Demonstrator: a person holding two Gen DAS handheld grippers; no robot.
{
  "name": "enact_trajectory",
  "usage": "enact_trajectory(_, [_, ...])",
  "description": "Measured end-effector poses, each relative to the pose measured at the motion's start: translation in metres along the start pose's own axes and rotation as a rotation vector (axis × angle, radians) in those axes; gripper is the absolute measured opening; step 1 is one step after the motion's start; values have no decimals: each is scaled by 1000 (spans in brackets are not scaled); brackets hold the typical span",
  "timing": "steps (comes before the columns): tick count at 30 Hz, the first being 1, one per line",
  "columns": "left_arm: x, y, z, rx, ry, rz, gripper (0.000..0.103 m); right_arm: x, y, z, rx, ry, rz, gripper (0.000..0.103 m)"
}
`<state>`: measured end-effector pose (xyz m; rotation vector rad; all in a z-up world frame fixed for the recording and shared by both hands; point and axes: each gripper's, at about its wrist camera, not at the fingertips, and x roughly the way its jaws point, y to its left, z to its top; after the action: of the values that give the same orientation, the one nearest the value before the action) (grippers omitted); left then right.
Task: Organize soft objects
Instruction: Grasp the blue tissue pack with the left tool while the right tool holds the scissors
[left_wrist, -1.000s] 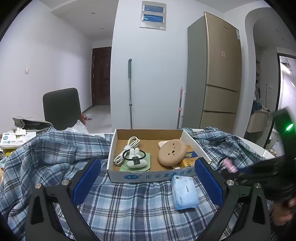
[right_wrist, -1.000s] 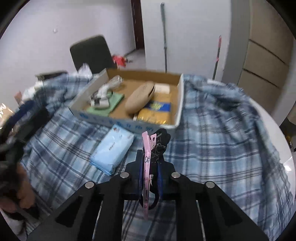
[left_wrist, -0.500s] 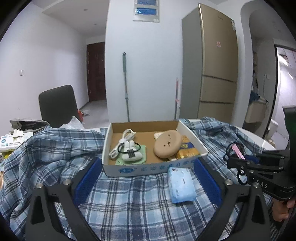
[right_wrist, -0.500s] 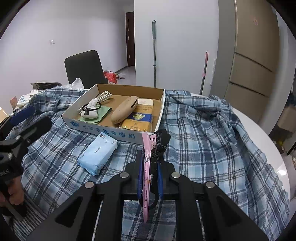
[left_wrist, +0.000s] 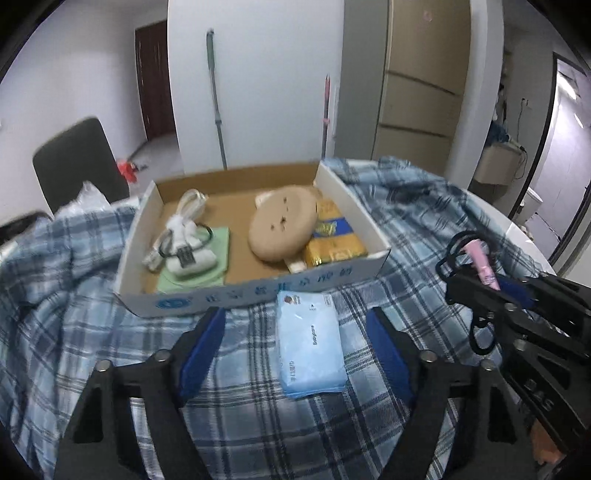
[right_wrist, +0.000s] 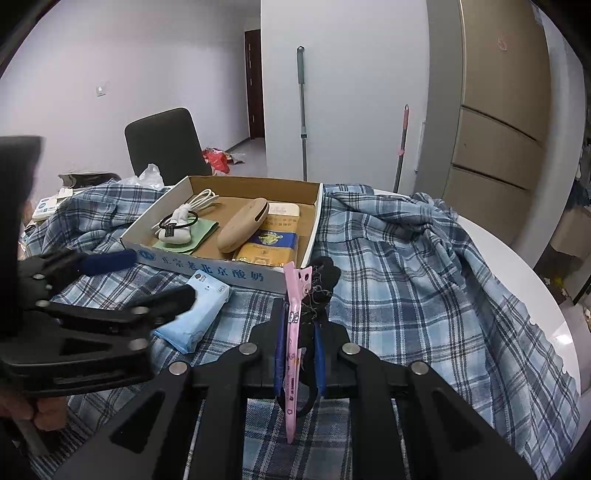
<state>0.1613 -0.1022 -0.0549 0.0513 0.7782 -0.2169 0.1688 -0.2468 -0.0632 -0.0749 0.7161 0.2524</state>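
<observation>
A light blue tissue pack lies on the plaid cloth just in front of the cardboard box. It also shows in the right wrist view. My left gripper is open and empty, with its fingers on either side of the pack's near end. My right gripper is shut on a pink hair clip together with a black hair tie. It hovers over the cloth, right of the pack. The box holds a tan pouch, a white cable, a green cloth and yellow packs.
A blue plaid cloth covers the round white table. A black chair stands behind the table at the left. Mop handles lean on the far wall. Papers and small boxes sit at the far left.
My left gripper has moved forward and down, so the tissue pack now lies between its fingers. My right gripper still holds the clip and sits a little lower.
</observation>
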Motion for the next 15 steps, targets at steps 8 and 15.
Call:
enact_trajectory(8, [34, 0, -11, 10, 94, -20, 69, 3, 0, -1, 7, 20, 1, 12])
enact_trajectory(15, [42, -4, -17, 26, 123, -43, 55, 7, 0, 0, 5, 31, 1, 12])
